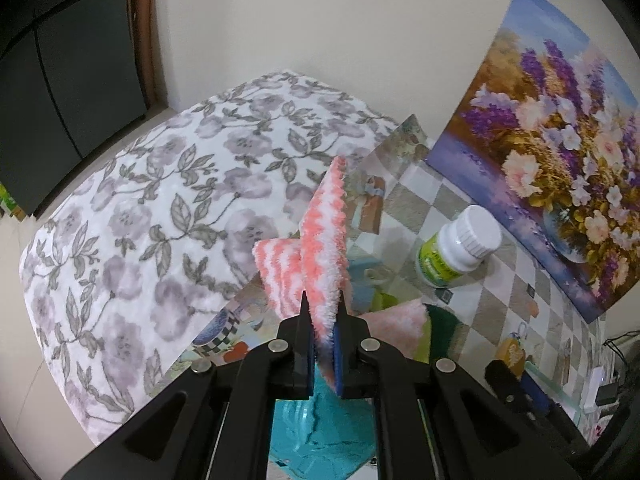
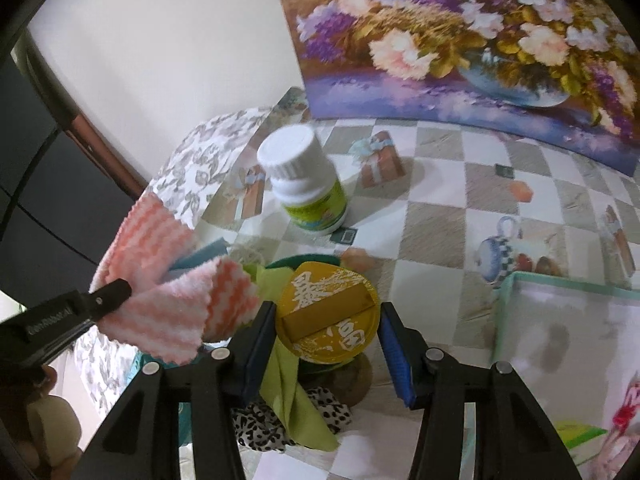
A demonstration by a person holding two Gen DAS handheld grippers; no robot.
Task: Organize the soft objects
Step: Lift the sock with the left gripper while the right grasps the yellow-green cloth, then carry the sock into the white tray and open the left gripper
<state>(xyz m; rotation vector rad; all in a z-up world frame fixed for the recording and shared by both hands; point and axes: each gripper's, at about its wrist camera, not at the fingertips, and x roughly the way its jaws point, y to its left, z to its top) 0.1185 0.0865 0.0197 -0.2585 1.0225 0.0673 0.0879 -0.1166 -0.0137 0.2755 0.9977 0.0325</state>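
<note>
Left wrist view: the left gripper [image 1: 325, 344] is clamped on a pink-and-white striped fluffy cloth [image 1: 324, 248], which is held edge-up above the table. A teal cloth [image 1: 324, 432] is seen below the jaws. The tabletop [image 1: 472, 304] is covered with a checkered, picture-printed oilcloth. A white-capped bottle with a green label [image 1: 456, 248] is seen standing on it, and a flower painting [image 1: 560, 160] is propped against the cream wall [image 1: 320, 20]. A grey floral blanket [image 1: 160, 200] is draped over something beside the table.

Right wrist view: the right gripper [image 2: 328, 356] is held about half open, with nothing pressed between its blue pads [image 2: 394, 348]. Under the gap, a yellow lid with white characters [image 2: 328, 316] is seen among a lime-green cloth [image 2: 292, 392] and a black-and-white spotted fabric [image 2: 260, 424]. The striped cloth is visible at left, pinched by the left gripper's finger. A pale, green-edged box [image 2: 560, 344] is noted at lower right.
</note>
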